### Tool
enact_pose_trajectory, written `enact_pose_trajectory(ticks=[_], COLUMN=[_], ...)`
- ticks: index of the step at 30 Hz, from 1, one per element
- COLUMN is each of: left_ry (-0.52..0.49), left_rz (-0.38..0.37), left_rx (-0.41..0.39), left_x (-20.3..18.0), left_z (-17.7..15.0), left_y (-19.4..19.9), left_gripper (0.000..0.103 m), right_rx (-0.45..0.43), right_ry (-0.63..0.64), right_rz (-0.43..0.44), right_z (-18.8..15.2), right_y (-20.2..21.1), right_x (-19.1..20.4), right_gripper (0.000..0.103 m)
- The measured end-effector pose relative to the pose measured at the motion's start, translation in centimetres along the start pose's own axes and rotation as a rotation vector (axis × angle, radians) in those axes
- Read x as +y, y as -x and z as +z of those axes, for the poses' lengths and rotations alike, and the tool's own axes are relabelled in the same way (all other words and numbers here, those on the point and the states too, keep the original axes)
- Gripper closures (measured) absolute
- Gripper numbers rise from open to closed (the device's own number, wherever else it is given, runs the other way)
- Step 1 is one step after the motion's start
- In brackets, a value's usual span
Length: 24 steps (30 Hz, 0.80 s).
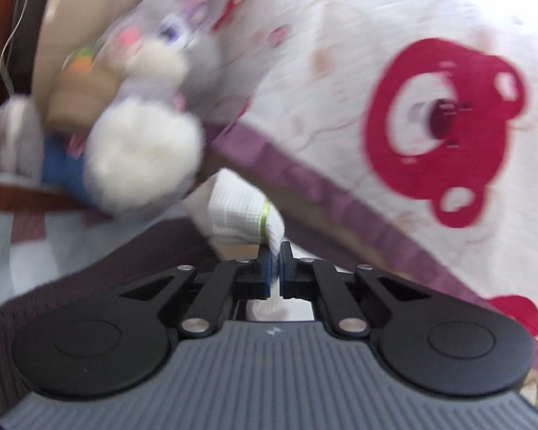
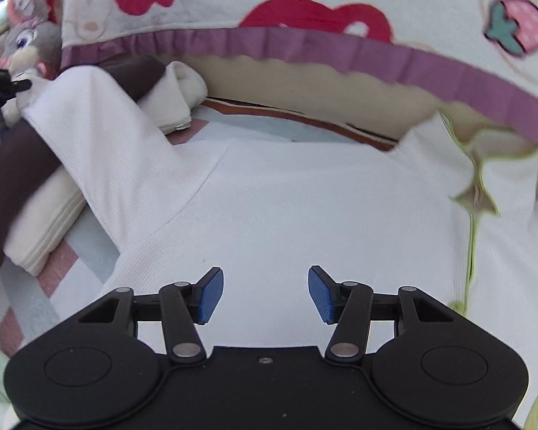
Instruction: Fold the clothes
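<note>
1. Spread across the bed, right in front of the right gripper [image 2: 265, 294], lies the white shirt [image 2: 287, 208], its waffle-knit body flat and its collar with lime-green trim [image 2: 473, 186] off to the right.
2. One sleeve [image 2: 89, 125] of that shirt is pulled up and away to the left, drawn taut toward the far edge of the right wrist view.
3. Over in the left wrist view, the left gripper [image 1: 275, 268] has that sleeve's cuff [image 1: 240, 211] pinched between its blue pads [image 1: 265, 272], jaws squeezed nearly together on the fabric, a lime-green stripe showing right at the grip.
4. The right gripper's jaws stand wide apart, blue pads angled outward, nothing between them; whether they touch the shirt below I can't tell.
5. Beside the lifted sleeve, a brown-and-cream garment [image 2: 18, 193] lies bunched on the left, partly under the sleeve.
6. Beneath everything, a pale bedsheet with pink and light-blue stripes [image 2: 57, 268] peeks out at lower left.
7. Behind the shirt, a white quilt printed with red bear shapes [image 1: 444, 125] and edged in a purple ruffle hangs over the far side.
8. A grey plush rabbit [image 1: 150, 82], blurred by motion, sits at upper left, close to the gripped cuff.
</note>
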<state>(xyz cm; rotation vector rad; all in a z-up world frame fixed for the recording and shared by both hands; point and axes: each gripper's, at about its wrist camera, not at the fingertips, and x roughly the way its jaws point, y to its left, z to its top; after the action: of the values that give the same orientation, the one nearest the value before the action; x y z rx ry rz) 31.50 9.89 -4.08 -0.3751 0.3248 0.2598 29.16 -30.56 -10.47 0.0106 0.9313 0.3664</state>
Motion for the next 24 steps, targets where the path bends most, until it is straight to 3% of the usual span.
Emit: enact_pose_trajectory(ticks=[5, 8, 13, 16, 20, 23, 24], left_ry=[-0.070, -0.095, -0.130, -0.188, -0.424, -0.477, -0.480], left_rz=[-0.158, -0.318, -0.607, -0.804, -0.850, -0.879, -0.891], left_rx=[-0.117, -0.138, -0.039, 0.117, 0.384, 0.570, 0.614], left_x=[-6.9, -11.3, -17.8, -21.5, -26.0, -26.0, -25.7], left_z=[0.3, -0.5, -4.0, -8.1, -16.9, -20.5, -21.0], left_y=[4.3, 7.3, 12.2, 14.8, 15.9, 13.2, 12.3], left_gripper=[0.100, 0.100, 0.100, 0.099, 0.094, 0.091, 0.085], right_rx=[-0.012, -0.008, 0.019, -0.007, -0.028, -0.047, -0.056], right_ry=[0.001, -0.077, -0.192, -0.284, -0.620, -0.850, -0.875], right_rz=[-0.018, -0.048, -0.142, -0.144, -0.065, -0.007, 0.009], right_z=[-0.8, -1.6, -3.3, -4.5, -7.1, -8.9, -9.3], right_y=[1.5, 1.8, 3.0, 4.6, 6.1, 7.1, 7.2], right_x=[-1.4, -3.5, -7.7, -10.2, -14.9, -18.2, -18.5], right_gripper=[0.045, 0.045, 0.045, 0.045, 0.044, 0.044, 0.044])
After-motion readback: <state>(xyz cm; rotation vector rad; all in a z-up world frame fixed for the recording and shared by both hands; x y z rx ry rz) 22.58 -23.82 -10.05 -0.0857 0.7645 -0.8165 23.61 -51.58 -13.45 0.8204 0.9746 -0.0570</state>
